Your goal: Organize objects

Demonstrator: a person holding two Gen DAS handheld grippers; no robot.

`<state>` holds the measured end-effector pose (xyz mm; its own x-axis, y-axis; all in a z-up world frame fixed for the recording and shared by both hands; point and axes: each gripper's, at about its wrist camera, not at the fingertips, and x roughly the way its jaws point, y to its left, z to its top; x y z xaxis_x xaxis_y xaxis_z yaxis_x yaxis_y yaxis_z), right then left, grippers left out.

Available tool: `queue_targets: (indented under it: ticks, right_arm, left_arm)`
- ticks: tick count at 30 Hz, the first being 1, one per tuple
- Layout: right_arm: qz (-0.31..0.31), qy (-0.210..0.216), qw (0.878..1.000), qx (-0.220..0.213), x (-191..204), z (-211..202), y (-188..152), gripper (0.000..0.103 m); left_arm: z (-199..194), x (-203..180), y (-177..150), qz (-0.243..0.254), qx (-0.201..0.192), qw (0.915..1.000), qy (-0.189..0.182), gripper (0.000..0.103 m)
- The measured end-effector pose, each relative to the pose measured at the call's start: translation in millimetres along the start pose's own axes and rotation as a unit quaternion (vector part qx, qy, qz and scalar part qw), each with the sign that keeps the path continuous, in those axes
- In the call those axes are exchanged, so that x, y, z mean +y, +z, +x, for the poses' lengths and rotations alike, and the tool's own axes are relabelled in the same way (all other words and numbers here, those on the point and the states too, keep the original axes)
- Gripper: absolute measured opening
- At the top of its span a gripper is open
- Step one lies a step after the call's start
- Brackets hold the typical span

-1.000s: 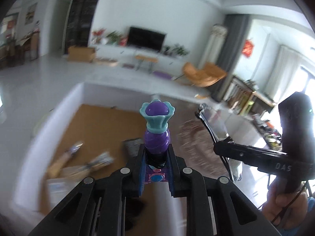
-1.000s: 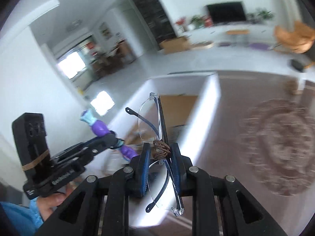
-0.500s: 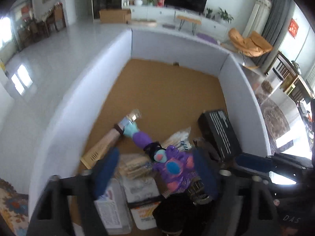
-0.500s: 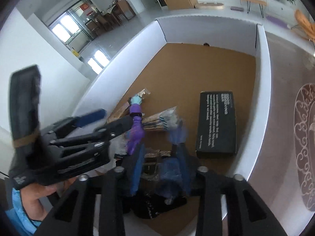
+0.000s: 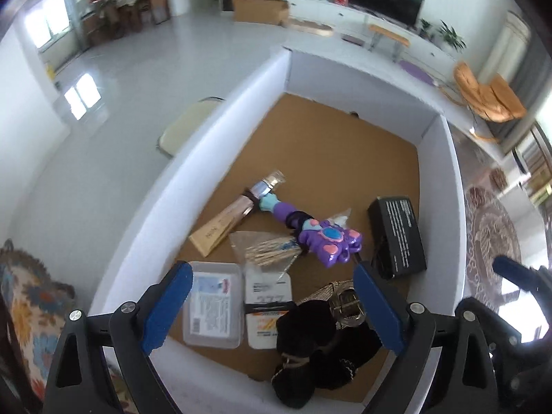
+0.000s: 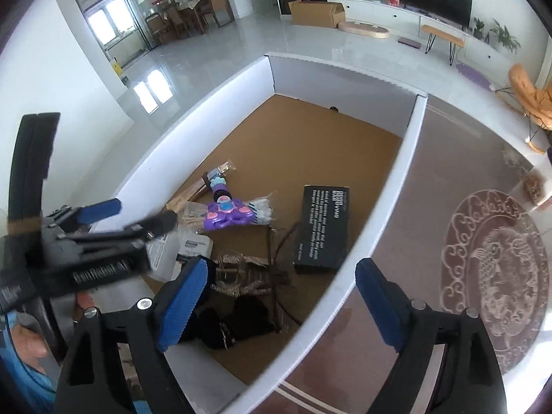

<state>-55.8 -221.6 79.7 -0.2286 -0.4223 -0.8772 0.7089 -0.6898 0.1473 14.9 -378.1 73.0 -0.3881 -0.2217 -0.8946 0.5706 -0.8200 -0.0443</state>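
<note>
While both of your tongs hung over the white-walled box, their jaws were opening and nothing lay between the blue pads of either one. Your left tongs pointed down at the near end of the box, where the purple toy wand lay flat on the brown cardboard floor, its teal handle end touching a tan paper-wrapped bundle and its paw-shaped head resting partly on a clear bag of wooden sticks. Just nearer to you lay a clear plastic case and a white labelled packet, whose print was too small to read. A black box with white lettering lay against the right wall, apart from the wand. Your right tongs hovered over the box's near right corner. In that view the glasses showed only as thin dark arms over a striped, metallic-looking item; their lenses were hard to make out. A black fabric heap filled the near corner, partly hidden behind the tongs in both views, and you could not tell what it was. Your left tongs crossed the right wrist view, covering part of the white packet, with a hand in a blue sleeve cut off at the frame's edge.
</note>
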Motion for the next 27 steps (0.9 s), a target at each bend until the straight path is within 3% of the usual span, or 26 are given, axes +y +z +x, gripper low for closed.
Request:
queue_targets:
  ticks: [5,9,27]
  right_arm:
    - [-0.006,-0.01,1.0,0.015,2,6,-1,0.094]
    - [-0.008,-0.011,1.0,0.018,6,4,-4,0.094]
    - [-0.025,-0.022,0.999,0.016,16,4,-2,0.094]
  left_arm:
    - [-19,4,-8,-0.025,-0.037,0.9986,0.03,0.095]
    - [-28,-1,-13,-0.019,-0.042,0.9973,0.057,0.095]
    - [-44,-5,-21,-0.016,-0.066,0.9954,0.067,0.095]
